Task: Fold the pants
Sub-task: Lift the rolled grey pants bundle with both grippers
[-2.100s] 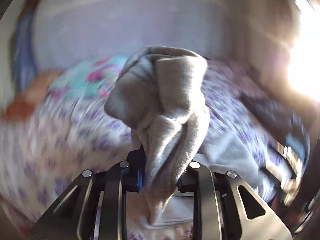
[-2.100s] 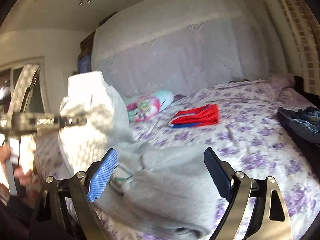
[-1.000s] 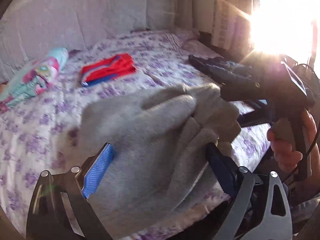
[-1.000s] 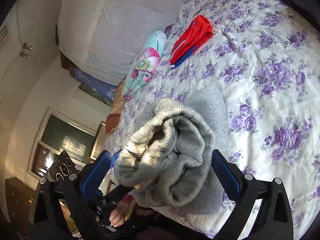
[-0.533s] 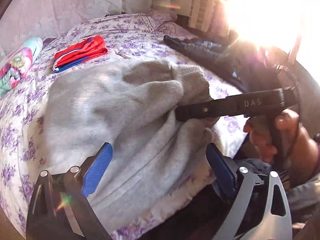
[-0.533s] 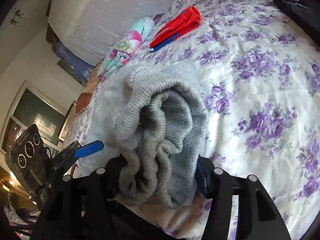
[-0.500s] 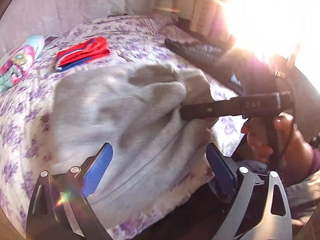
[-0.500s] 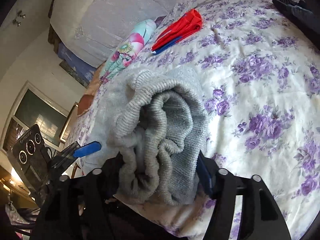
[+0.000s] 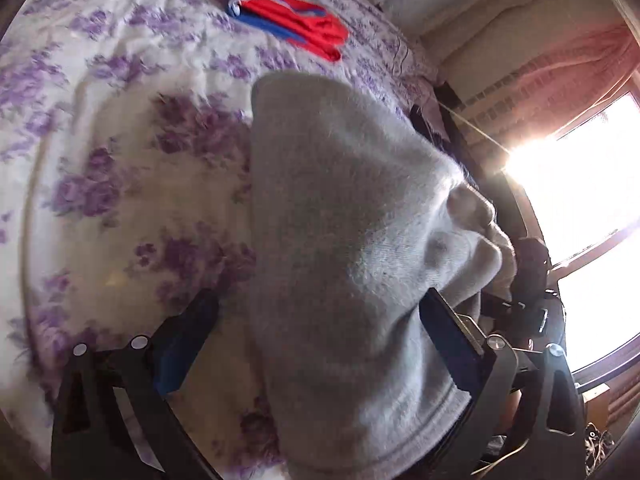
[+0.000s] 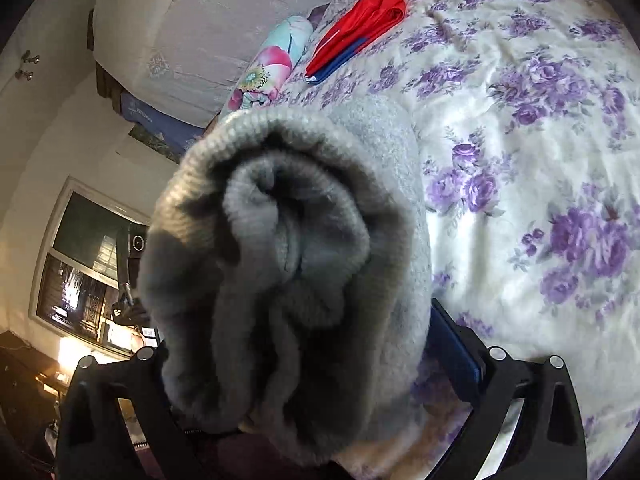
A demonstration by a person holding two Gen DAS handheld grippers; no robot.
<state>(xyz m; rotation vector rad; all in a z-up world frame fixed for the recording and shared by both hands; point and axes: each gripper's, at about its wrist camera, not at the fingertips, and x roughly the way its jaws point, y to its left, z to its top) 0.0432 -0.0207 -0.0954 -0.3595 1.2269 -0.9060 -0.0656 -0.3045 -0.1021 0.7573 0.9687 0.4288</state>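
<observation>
I'm seeing the grey pants point(image 9: 352, 248) bunched on the bedspread point(image 9: 120, 184), filling centre frame – folding looks barely started. Left gripper point(image 9: 316, 344) and right gripper point(image 10: 296, 364) are both opening, cloth lying between the jaws, neither clamping – flattening and folding remaining.

No text, label, brand or number can be read anywhere in either view, and the small marks on the dark device point(image 10: 138, 242) by the window are perhaps dials, too blurred and small to make out.
</observation>
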